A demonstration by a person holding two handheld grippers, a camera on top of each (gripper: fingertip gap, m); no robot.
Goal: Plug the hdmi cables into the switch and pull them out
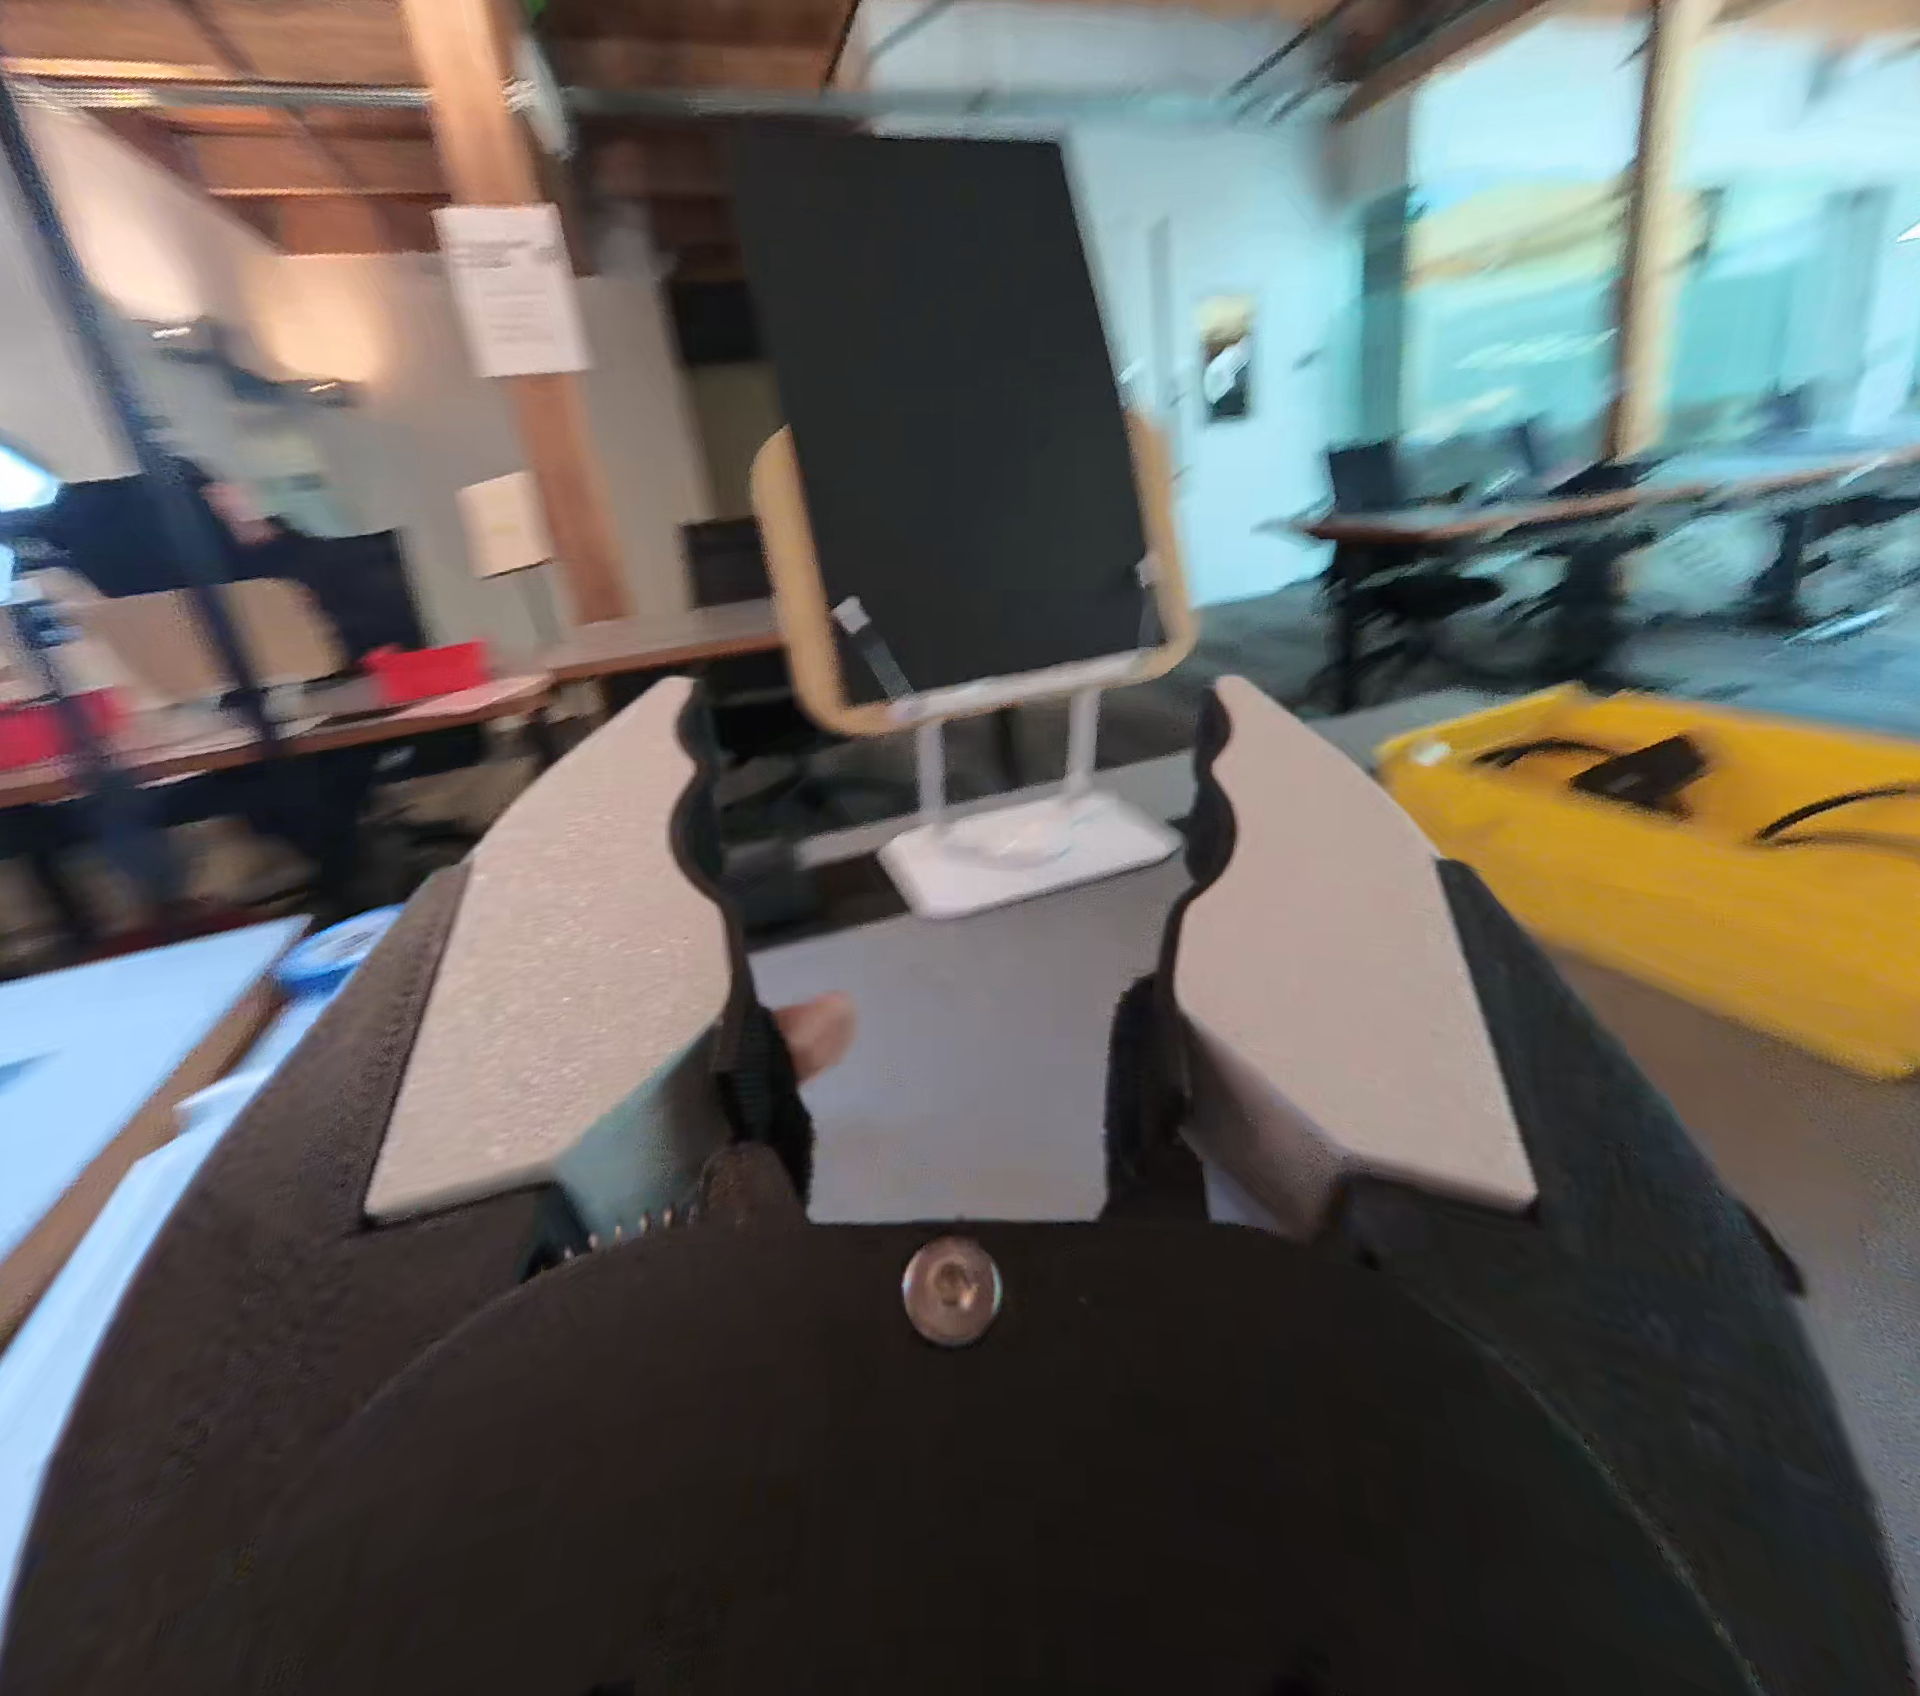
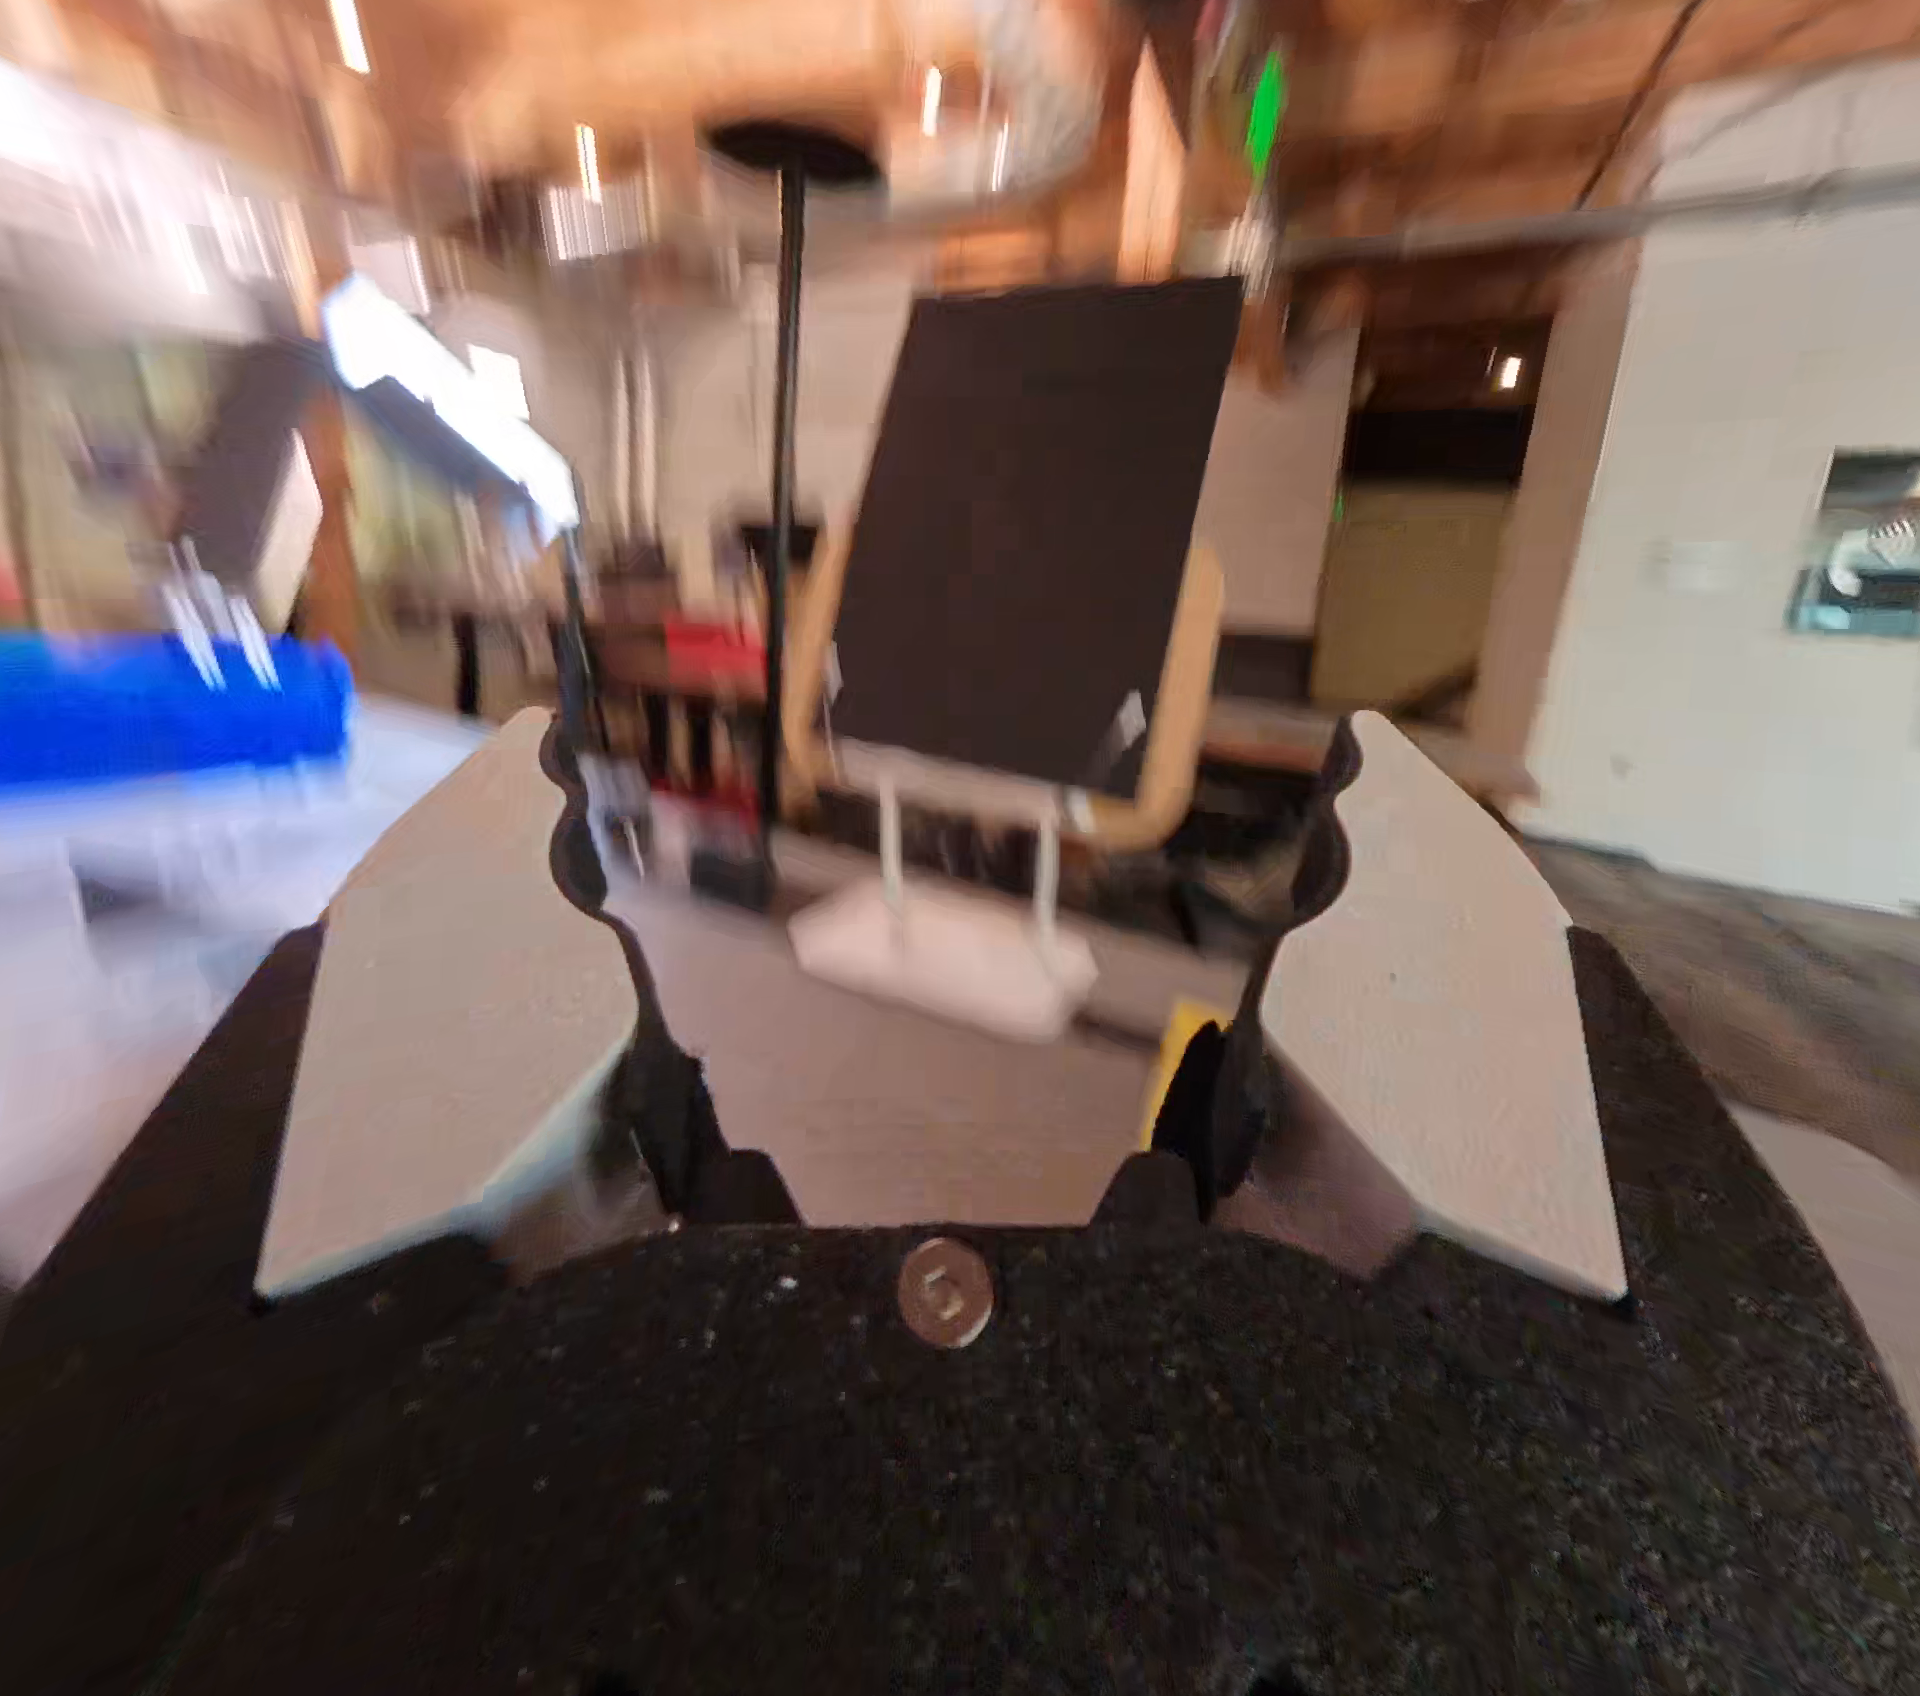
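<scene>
My left gripper (image 1: 951, 716) is open and empty, held above the grey table (image 1: 935, 1075) and pointing at a dark tablet on a white stand (image 1: 956, 441). To its right a yellow bin (image 1: 1683, 857) holds a small black box, likely the switch (image 1: 1636, 768), and black cables (image 1: 1829, 815). My right gripper (image 2: 951, 758) is open and empty, pointing at the same tablet on its stand (image 2: 1023, 534). A sliver of the yellow bin (image 2: 1169, 1064) shows by its right finger. Both views are blurred.
A fingertip (image 1: 816, 1033) shows between the left gripper's fingers. A blue bin (image 2: 166, 711) sits at the left in the right wrist view. A black pole (image 2: 784, 503) stands behind the table. Desks and chairs (image 1: 1558, 545) fill the room behind.
</scene>
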